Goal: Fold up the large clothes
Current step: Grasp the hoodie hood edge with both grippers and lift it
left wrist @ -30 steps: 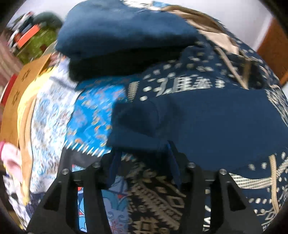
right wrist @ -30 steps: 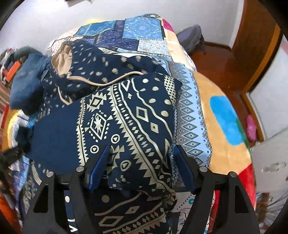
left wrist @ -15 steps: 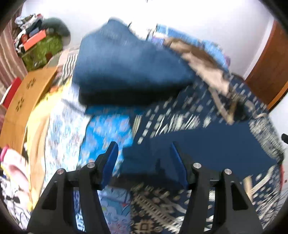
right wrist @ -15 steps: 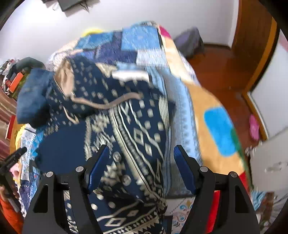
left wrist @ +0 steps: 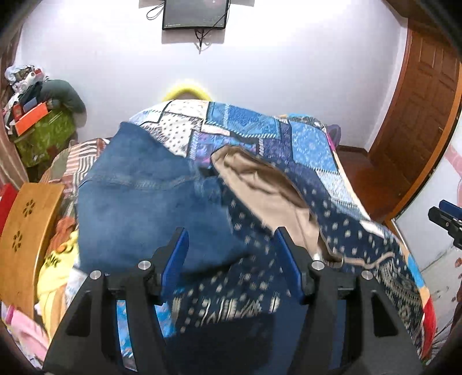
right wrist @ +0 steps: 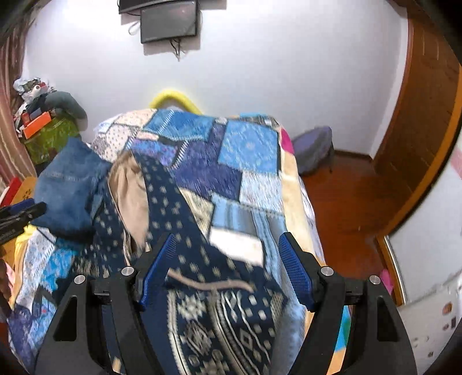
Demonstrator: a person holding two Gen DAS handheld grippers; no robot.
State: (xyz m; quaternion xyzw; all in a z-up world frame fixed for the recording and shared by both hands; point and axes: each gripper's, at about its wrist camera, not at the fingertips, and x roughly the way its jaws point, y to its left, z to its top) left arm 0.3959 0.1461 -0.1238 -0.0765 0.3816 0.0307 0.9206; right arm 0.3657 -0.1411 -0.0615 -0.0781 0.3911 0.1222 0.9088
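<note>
A navy hooded garment with cream patterns [left wrist: 340, 230] lies folded on the bed, its tan-lined hood [left wrist: 260, 184] turned open; it also shows in the right wrist view [right wrist: 208, 323]. My left gripper [left wrist: 231, 259] is open and empty, raised above the garment's near edge. My right gripper [right wrist: 228, 268] is open and empty, raised above the garment's patterned part. Each gripper's tip shows at the edge of the other's view.
Folded blue jeans [left wrist: 144, 207] lie left of the garment on the patchwork quilt [left wrist: 303, 144]. A wooden board [left wrist: 26, 230], a cluttered green box [left wrist: 43, 135] stand at the left. A wall screen [left wrist: 193, 14], wooden door [left wrist: 418, 115] and grey bag [right wrist: 314, 147] are beyond.
Both grippers let go of the garment's folded edge, opened, and lifted and tilted upward, so the far wall and the screen now show. The garment stays folded on the bed.
</note>
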